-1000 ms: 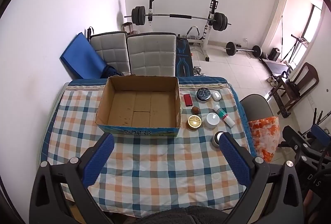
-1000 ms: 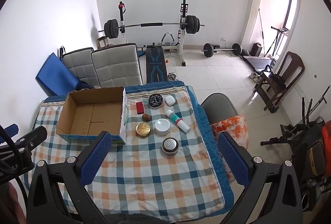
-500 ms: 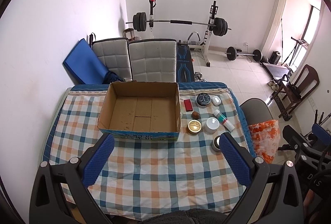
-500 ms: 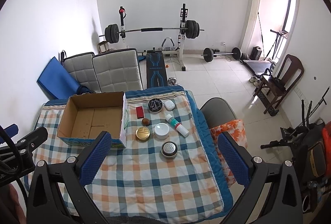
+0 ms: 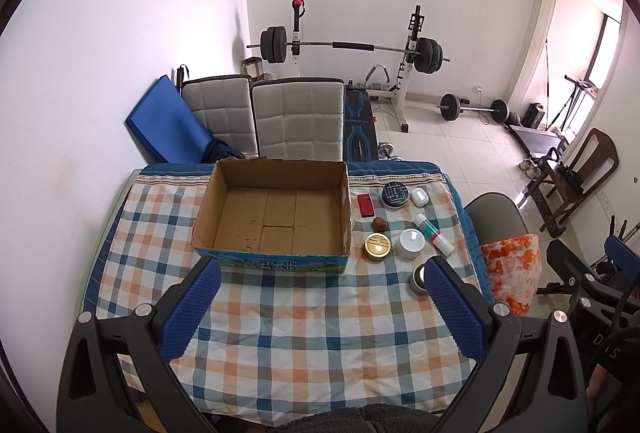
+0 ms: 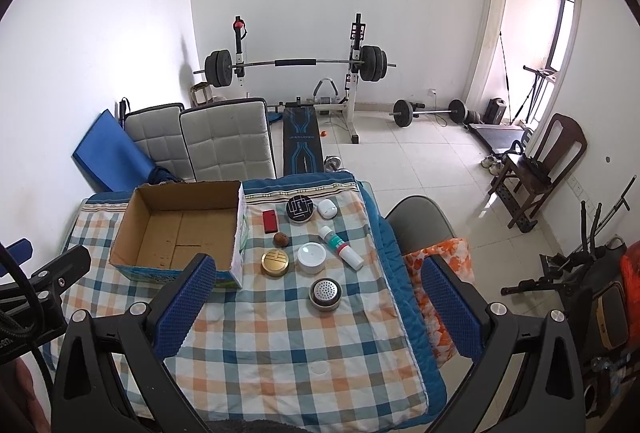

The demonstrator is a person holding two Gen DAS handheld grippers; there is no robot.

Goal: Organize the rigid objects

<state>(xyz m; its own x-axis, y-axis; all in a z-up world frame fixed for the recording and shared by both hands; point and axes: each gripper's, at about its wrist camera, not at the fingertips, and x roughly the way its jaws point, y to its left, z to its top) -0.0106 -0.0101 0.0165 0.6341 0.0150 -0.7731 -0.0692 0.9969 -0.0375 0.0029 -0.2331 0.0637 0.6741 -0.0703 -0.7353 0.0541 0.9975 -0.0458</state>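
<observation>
left gripper [image 5: 320, 273] wide, empty | right gripper [image 6: 316, 269] wide, empty | cardboard box [image 5: 276, 211] ahead | jars [image 6: 311, 257] ahead

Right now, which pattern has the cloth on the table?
Checked tablecloth: blue, orange and white; clearest in the right wrist view.

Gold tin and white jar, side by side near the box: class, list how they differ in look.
The gold tin is metallic with an embossed lid; the white jar is plain and matte. The gold tin sits lower and flatter; the white jar stands taller. Both are round, lidded and upright on the checked tablecloth.
</observation>
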